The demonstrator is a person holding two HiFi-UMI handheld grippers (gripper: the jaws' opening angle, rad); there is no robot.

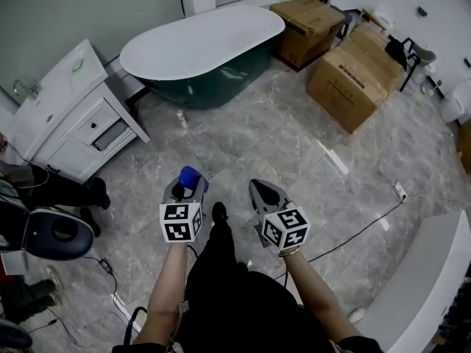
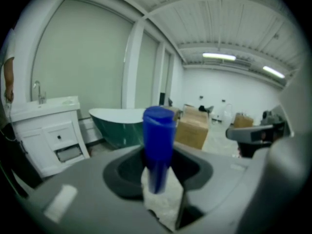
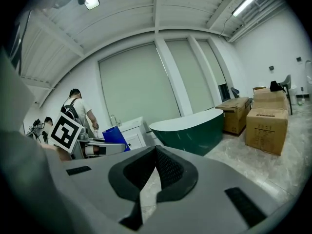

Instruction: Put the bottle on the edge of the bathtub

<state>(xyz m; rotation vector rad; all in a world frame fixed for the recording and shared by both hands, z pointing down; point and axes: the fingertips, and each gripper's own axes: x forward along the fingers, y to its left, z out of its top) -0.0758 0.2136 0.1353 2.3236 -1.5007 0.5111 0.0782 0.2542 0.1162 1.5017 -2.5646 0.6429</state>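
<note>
My left hand-held gripper (image 1: pixel 188 186) is clamped on the blue bottle (image 1: pixel 190 175). In its own view the bottle (image 2: pixel 158 135) stands upright between the pads, with its cap above them. My right hand-held gripper (image 1: pixel 261 191) sits just beside it at the lower centre of the head view. Its jaws are together with nothing between them (image 3: pixel 156 165).

The bathtub (image 1: pixel 213 87) lies well apart from both, at the upper centre, white on top with a dark green wall. Its rim runs as a long oval. From above, the inside reads as one flat white patch, so I cannot tell whether anything is in it.

Between me and the tub is open marble floor (image 1: pixel 280 145). The only thing on it there is a small white bottle (image 1: pixel 181 118), near the tub's wall.

A white cabinet (image 1: pixel 70 116) with a basin stands at the upper left, close to the tub's left end. Two closed cardboard boxes (image 1: pixel 353 76) crowd the tub's right end at the upper right, and their contents do not show.

A cable (image 1: pixel 353 234) crosses the floor at the right, near a long white surface (image 1: pixel 434 285) in the lower right corner.
</note>
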